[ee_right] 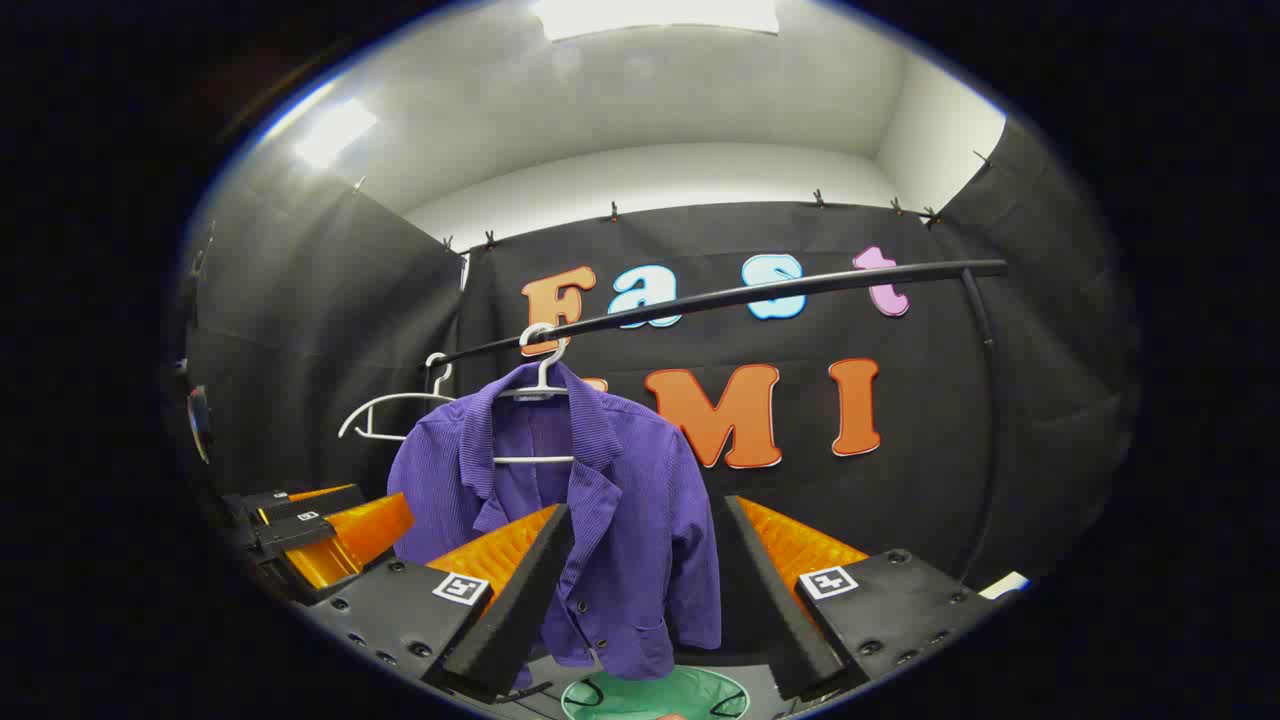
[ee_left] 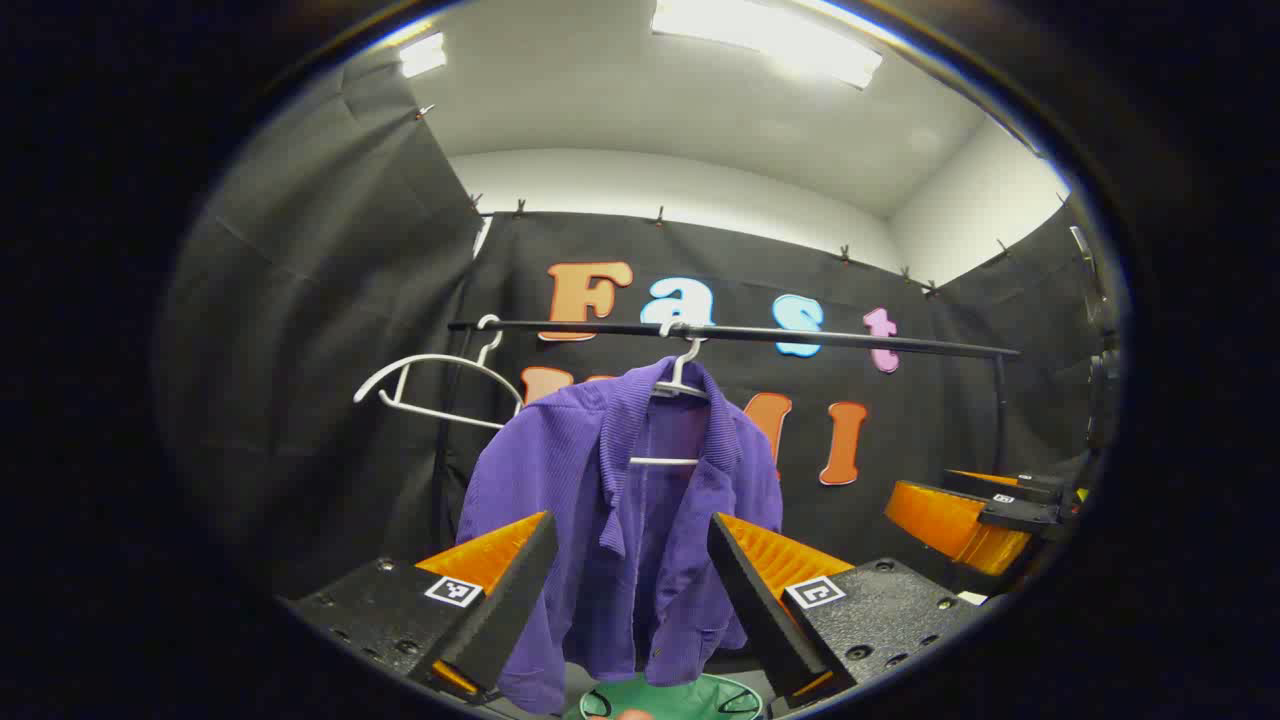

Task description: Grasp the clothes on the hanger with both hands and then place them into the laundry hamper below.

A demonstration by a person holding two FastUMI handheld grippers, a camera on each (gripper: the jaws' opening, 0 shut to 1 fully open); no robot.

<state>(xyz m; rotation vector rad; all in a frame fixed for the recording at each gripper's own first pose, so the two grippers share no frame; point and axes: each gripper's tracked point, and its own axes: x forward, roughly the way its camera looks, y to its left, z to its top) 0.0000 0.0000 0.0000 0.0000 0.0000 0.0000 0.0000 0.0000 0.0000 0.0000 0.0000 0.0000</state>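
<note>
Between spread tongs [ee_left: 632, 580], purple shirt [ee_left: 620, 500]

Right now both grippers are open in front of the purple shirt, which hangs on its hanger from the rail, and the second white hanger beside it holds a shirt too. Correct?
Not quite. The second white hanger is bare, as the left gripper view shows. The rest stands: the left gripper and the right gripper are both open in front of the purple shirt, which hangs from the rail.
</note>
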